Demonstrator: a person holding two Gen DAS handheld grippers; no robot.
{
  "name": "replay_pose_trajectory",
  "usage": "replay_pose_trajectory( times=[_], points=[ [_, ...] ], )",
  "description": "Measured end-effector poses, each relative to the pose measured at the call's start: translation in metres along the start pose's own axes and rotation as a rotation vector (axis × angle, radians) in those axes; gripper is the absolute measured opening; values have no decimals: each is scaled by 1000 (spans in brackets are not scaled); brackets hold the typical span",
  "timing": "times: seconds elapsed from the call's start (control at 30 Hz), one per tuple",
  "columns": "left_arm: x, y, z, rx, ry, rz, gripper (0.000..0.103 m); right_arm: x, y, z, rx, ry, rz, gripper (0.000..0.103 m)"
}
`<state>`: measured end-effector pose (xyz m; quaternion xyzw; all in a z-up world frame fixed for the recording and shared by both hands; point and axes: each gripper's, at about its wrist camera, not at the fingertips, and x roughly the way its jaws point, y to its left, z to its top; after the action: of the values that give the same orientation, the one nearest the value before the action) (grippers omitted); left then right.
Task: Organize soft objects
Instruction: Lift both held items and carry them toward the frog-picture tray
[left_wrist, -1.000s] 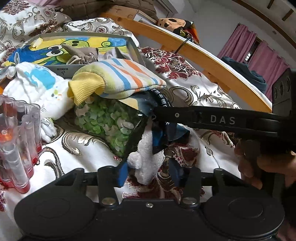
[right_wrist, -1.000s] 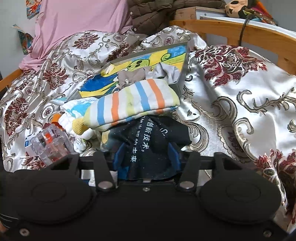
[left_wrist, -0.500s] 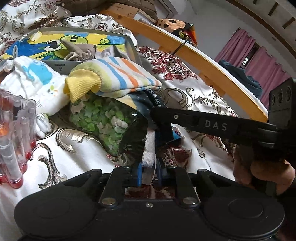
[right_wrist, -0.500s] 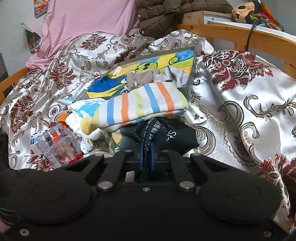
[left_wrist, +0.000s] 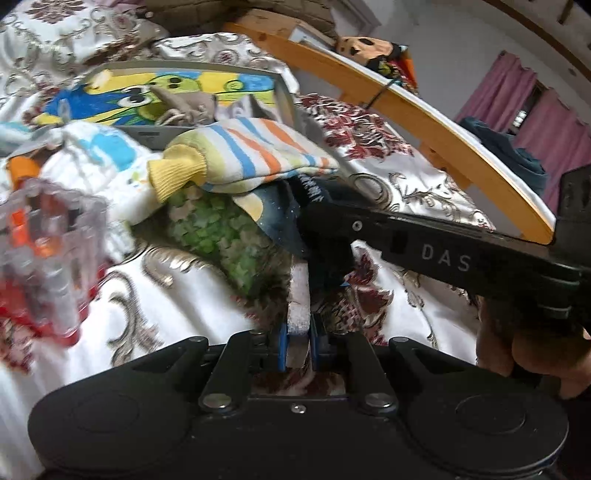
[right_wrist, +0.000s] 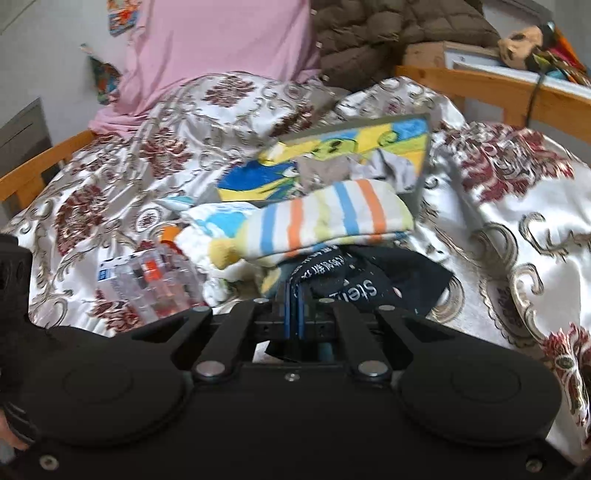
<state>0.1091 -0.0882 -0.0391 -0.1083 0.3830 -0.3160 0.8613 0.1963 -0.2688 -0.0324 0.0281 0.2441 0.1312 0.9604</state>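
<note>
A heap of soft things lies on the bed. On top is a striped garment (left_wrist: 258, 155) (right_wrist: 332, 218), with a green-patterned cloth (left_wrist: 221, 236) and a dark navy garment with white lettering (right_wrist: 369, 284) (left_wrist: 280, 214) under it. My left gripper (left_wrist: 297, 328) is closing its jaws, and the blue pads squeeze a white fluffy cloth (left_wrist: 298, 295) at the heap's near edge. My right gripper (right_wrist: 294, 299) is shut on a fold of the dark navy garment. In the left wrist view it reaches in from the right as a black bar (left_wrist: 424, 247).
An open box with a cartoon print (left_wrist: 177, 88) (right_wrist: 369, 144) holds grey cloth behind the heap. A white cloth with blue print (left_wrist: 99, 162) and a clear plastic container (left_wrist: 44, 258) (right_wrist: 155, 284) lie to the left. A wooden bed rail (left_wrist: 424, 122) runs along the right.
Both grippers have gone from open to closed, the left on the white fluffy cloth, the right on the dark navy garment. The right one has risen slightly, bunching the garment's edge.
</note>
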Motion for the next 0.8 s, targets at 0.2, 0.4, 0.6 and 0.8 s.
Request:
replay_pose_trajectory(
  times=[0.2, 0.4, 0.6, 0.8],
  points=[
    [-17, -6, -12, -38, 21, 102, 12, -19, 13, 3, -66, -52, 31, 0],
    [-39, -5, -20, -94, -15, 195, 12, -32, 21, 6, -88, -93, 34, 0],
    [-69, -6, -24, -127, -119, 267, 12, -51, 24, 8, -95, -143, 49, 0],
    [-92, -8, -28, -135, -207, 291, 12, -71, 31, 8, -112, -192, 81, 0]
  ],
)
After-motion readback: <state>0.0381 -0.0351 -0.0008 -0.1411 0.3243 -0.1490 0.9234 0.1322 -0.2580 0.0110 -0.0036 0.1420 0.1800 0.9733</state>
